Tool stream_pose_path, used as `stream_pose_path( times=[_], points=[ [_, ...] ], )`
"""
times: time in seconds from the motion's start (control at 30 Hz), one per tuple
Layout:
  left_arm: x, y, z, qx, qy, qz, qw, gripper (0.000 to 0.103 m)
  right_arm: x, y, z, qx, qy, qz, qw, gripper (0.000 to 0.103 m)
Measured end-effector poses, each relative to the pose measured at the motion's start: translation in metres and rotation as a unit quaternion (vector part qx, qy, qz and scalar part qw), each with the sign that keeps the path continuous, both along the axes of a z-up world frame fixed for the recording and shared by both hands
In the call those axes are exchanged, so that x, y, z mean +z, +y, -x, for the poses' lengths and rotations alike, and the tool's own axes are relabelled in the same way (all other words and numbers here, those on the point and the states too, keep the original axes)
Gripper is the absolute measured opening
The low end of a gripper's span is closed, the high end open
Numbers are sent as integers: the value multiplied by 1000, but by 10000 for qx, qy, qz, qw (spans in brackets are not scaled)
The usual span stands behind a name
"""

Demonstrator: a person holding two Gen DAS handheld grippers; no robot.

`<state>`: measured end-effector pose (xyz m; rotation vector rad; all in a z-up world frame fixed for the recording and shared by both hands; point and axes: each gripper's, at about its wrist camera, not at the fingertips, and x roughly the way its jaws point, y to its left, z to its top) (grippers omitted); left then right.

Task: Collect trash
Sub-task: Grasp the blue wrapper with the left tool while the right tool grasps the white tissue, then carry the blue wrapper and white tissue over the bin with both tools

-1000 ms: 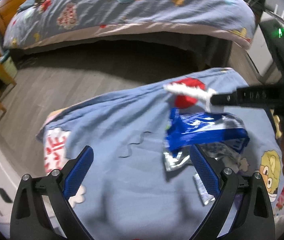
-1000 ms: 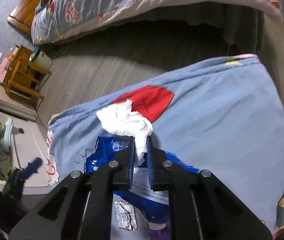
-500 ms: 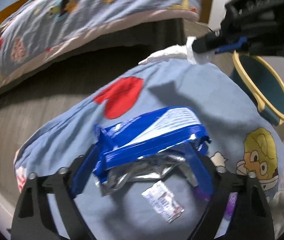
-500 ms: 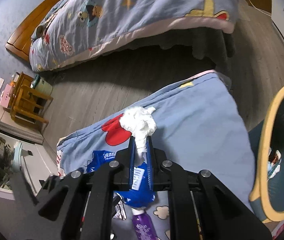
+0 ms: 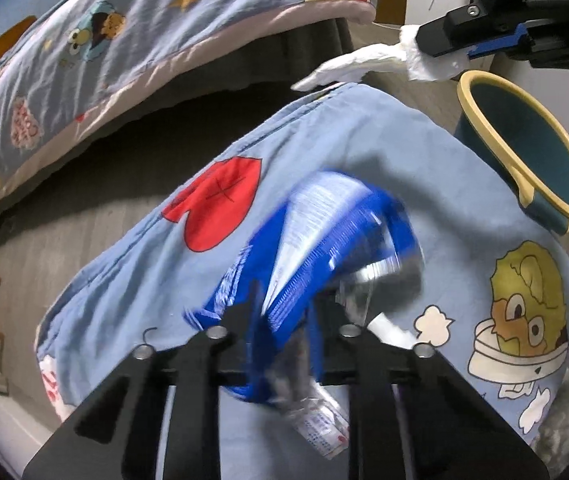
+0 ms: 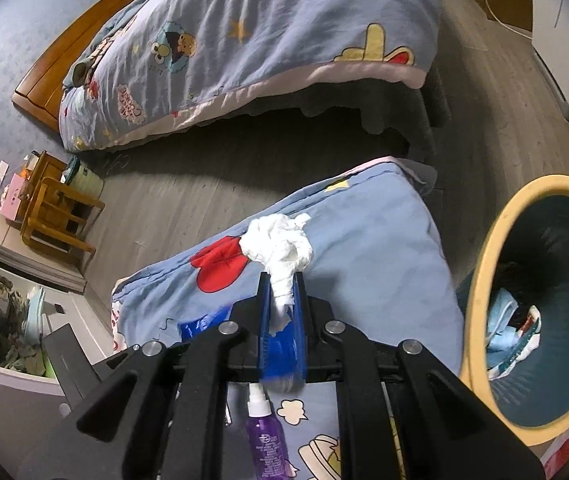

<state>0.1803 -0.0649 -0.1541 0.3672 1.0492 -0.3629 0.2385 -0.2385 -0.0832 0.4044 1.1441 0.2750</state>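
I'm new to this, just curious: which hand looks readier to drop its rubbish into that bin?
Probably the right gripper: it grips the white tissue beside the bin's open mouth; the left gripper holds its blue wrapper farther off.

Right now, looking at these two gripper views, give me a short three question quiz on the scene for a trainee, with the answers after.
1. True or false: the right gripper is shut on the crumpled white tissue.
2. What does the left gripper pinch? A) purple spray bottle B) blue snack wrapper C) nothing
3. Fill in: the teal bin has a ___ rim.

Key
1. True; the tissue bulges out above the pads.
2. B; the blue snack wrapper sits between the jaws, which have just been closing on it. The purple spray bottle lies free on the blue quilt.
3. Yellow.
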Motion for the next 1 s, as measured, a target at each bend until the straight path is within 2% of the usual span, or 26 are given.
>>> stream_pose_path(
  times=[0.23,0.47,0.77,1.0],
  points=[
    [17,-3,4,7,-290,1,9996,12,16,-15,8,-94,-135,101,9998,10],
    [55,-20,4,50,-644,374,9972,12,31,-51,24,-328,-270,361,9984,10],
    [74,-99,12,-377,-741,737,9938,12,20,-154,51,-1195,-40,690,9904,10],
    [72,-165,16,-731,-554,1015,9906,12,8,-216,66,-1626,175,849,9829,10]
  ],
)
